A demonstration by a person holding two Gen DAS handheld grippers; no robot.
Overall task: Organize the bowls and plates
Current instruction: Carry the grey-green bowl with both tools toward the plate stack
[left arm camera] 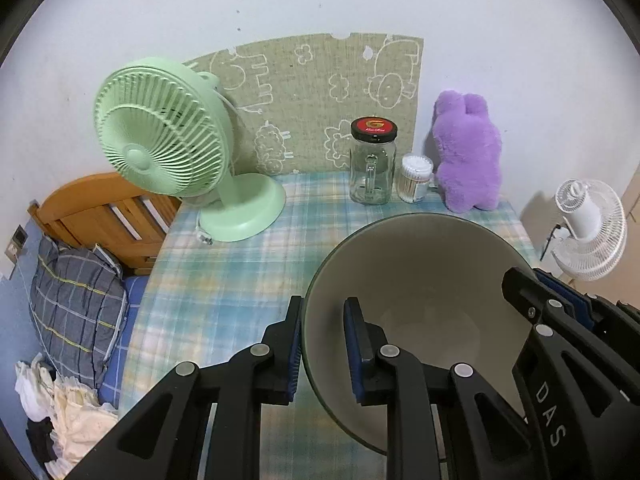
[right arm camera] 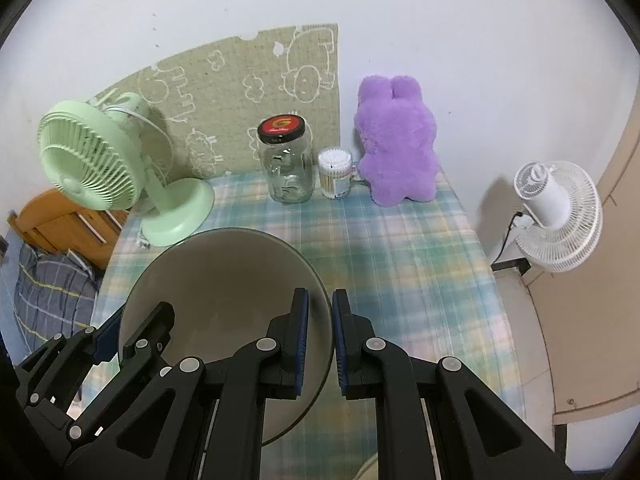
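Along the wall I see a green fan (left arm camera: 160, 148) on the plaid-covered desk (left arm camera: 224, 280), then a glass jar (left arm camera: 371, 162) with a black lid, a tub of cotton swabs (left arm camera: 416, 178) just beside it, and a purple plush (left arm camera: 468, 152). White fan (right arm camera: 558, 216) stands off the desk, right.

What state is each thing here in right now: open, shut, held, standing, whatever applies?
Bowl: gripped at opposite rims by both grippers, empty.
Left gripper: shut on the bowl's rim.
Right gripper: shut on the bowl's rim.
Glass jar: upright, lid on.
Green fan: standing upright.
Purple plush: propped upright by the wall.
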